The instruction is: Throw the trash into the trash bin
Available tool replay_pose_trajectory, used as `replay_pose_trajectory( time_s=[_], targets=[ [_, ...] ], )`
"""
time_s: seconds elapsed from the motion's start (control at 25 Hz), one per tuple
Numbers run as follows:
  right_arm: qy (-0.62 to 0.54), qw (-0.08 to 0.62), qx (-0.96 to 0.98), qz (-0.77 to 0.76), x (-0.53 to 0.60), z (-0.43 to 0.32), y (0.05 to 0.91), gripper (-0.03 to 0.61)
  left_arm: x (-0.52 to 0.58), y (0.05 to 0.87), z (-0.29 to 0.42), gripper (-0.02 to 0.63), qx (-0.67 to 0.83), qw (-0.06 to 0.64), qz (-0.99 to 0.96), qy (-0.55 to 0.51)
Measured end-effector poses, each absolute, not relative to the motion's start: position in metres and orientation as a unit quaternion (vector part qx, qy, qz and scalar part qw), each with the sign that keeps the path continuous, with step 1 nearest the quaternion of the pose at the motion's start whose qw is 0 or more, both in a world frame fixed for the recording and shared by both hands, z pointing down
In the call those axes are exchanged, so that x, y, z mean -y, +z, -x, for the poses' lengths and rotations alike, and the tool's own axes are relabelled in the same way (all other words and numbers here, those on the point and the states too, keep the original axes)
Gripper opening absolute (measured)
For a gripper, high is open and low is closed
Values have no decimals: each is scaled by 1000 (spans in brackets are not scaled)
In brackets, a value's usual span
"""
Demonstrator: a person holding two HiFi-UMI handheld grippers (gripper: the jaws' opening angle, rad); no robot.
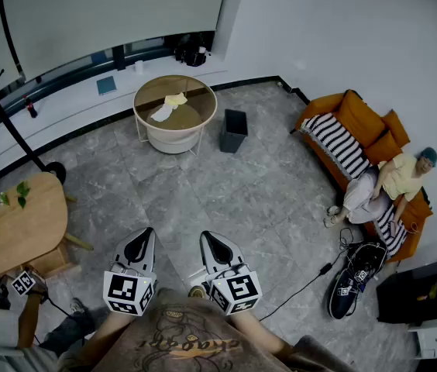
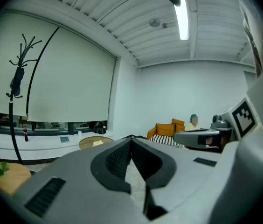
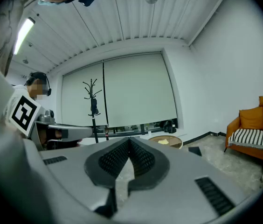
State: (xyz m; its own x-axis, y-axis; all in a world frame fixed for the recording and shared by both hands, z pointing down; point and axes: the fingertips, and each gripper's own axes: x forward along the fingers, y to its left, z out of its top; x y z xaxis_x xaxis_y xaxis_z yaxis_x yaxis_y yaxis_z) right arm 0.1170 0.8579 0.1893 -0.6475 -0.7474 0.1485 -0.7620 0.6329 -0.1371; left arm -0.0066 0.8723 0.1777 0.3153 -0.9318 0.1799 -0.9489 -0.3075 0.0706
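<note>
— What's on the left?
— The left claw (image 1: 141,239), jaws closed on nothing. The trash (image 1: 174,100) lies on the table (image 1: 195,91), well ahead of it.
— And right?
— The right claw (image 1: 212,240), closed and empty too. The bin (image 1: 234,130) stands well ahead, just right of the table.

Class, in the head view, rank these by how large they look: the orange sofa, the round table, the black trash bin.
1. orange sofa
2. round table
3. black trash bin
Table and bin stand close together, so their order is sure.
</note>
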Motion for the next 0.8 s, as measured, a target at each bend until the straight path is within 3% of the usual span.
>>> replay_pose_trajectory(
  time_s=[0.8],
  targets=[
    [102, 25, 892, -439, -860, -83, 204, 17, -857, 192, 38, 18, 545, 93, -832, 50]
  ],
)
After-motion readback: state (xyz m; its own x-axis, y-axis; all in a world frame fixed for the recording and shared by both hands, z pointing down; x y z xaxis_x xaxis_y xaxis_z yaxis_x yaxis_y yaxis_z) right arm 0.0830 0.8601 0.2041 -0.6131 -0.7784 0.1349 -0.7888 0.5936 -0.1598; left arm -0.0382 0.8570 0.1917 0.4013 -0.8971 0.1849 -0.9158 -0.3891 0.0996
